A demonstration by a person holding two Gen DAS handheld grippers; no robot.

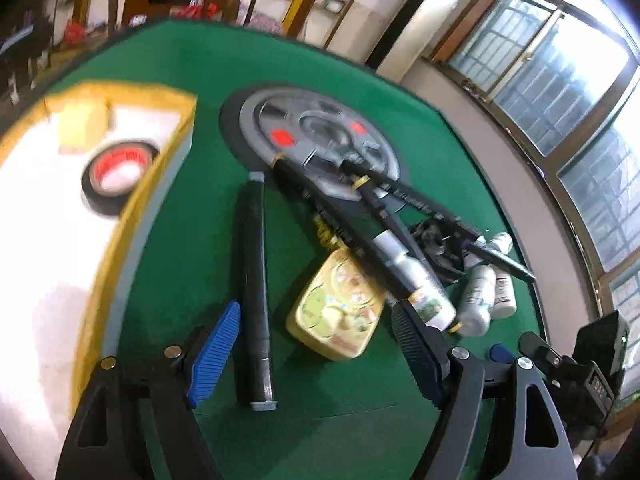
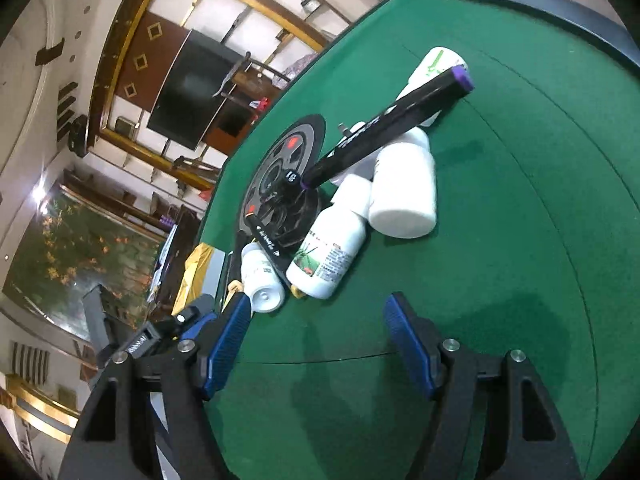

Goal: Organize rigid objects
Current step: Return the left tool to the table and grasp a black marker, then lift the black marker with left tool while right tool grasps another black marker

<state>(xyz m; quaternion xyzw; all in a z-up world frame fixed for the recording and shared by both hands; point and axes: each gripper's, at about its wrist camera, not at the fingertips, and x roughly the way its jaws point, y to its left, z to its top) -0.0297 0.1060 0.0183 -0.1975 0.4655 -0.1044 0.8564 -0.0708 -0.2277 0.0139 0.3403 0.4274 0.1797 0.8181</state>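
Green felt bench [image 1: 192, 216] lay crowded, both sets of jaws wide and empty, and nudging the marker [image 2: 384, 120] propped across the white bottles [image 2: 404, 196] risked rolling the heap.

Showing black triangular-cutout frames on left gripper [image 1: 316, 348] and right gripper [image 2: 316, 332], carrying ribbed blue pads [image 1: 214, 354] inside the jaws, silver screws [image 2: 450, 345] behind.

Home living room: television [image 2: 182, 92], ornate wall panelling [image 2: 120, 40].
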